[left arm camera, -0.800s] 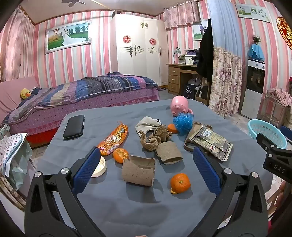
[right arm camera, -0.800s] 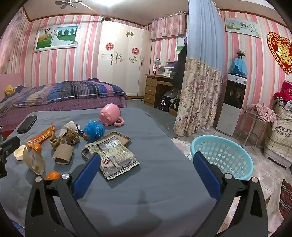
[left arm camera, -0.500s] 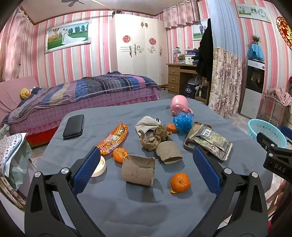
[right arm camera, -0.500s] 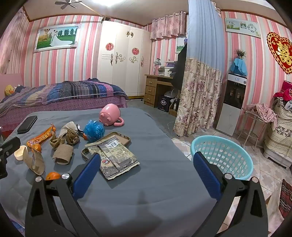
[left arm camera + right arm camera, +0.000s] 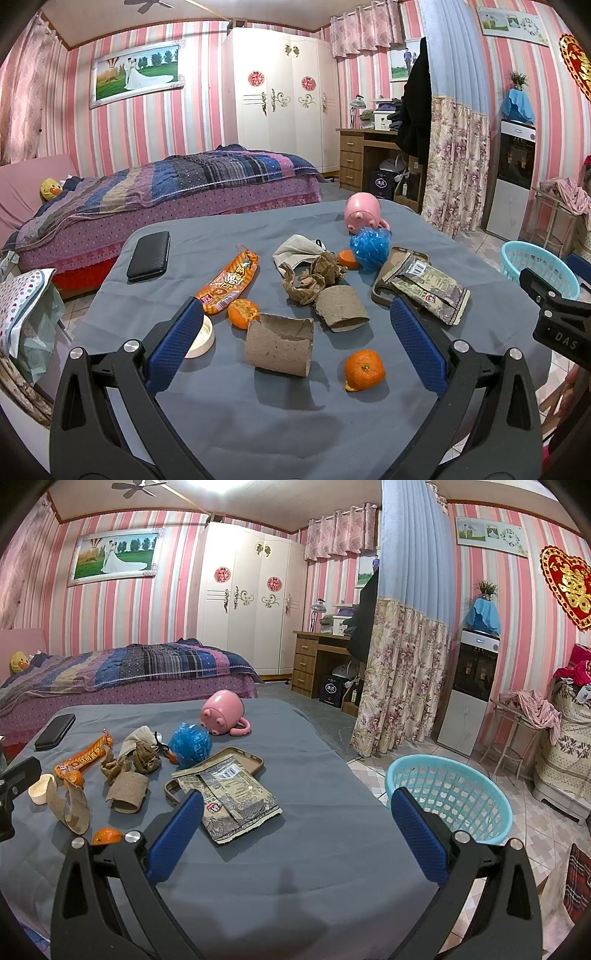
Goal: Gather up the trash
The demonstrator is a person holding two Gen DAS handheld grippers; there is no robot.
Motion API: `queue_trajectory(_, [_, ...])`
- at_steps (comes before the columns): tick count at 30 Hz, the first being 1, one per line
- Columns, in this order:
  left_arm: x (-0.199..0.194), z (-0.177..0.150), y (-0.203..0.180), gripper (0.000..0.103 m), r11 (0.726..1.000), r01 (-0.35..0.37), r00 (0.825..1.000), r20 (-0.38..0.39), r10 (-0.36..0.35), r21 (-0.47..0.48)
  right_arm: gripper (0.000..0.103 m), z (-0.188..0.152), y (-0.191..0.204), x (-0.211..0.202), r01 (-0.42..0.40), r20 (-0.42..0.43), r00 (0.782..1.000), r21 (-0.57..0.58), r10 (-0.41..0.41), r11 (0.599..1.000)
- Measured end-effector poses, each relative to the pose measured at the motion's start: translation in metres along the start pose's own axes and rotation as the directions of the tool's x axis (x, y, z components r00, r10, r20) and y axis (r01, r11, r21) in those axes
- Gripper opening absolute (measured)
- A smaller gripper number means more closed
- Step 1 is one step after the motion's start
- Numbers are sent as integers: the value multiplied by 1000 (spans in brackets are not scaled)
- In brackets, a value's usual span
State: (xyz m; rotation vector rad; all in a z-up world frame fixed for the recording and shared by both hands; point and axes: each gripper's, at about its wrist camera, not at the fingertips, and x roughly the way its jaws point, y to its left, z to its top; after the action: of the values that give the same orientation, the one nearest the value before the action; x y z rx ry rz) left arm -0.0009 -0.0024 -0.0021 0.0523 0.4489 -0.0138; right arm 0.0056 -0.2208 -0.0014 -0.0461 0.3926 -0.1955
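Note:
Trash lies on a grey table (image 5: pixel 258 424): a torn cardboard tube (image 5: pixel 279 344), a flattened tube (image 5: pixel 341 307), crumpled brown paper (image 5: pixel 312 277), an orange snack wrapper (image 5: pixel 229 282), orange peels (image 5: pixel 364 369) (image 5: pixel 242 312) and dark snack packets (image 5: pixel 430 288) (image 5: pixel 232 797). My left gripper (image 5: pixel 295 343) is open and empty, just in front of the torn tube. My right gripper (image 5: pixel 295 834) is open and empty above the table's right side, near the packets. A light-blue basket (image 5: pixel 450 794) stands on the floor to the right.
Also on the table are a black case (image 5: pixel 149 255), a pink pig mug (image 5: pixel 362 216), a blue mesh ball (image 5: pixel 370 248), a white lid (image 5: pixel 201 334) and a tan phone case (image 5: pixel 255 761). A bed (image 5: pixel 166 199) is behind the table.

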Motion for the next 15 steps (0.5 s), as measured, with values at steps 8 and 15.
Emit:
queue_trajectory(8, [1,0,1,98,1000,0,1000,1,0,0,99,0,0,0,0,0,1000,0,0,1000])
queue_trajectory(15, [0,0,0,98,1000,1,1000,3,-1,-1,99,0,0,-1,0,1,1000,0,0,1000])
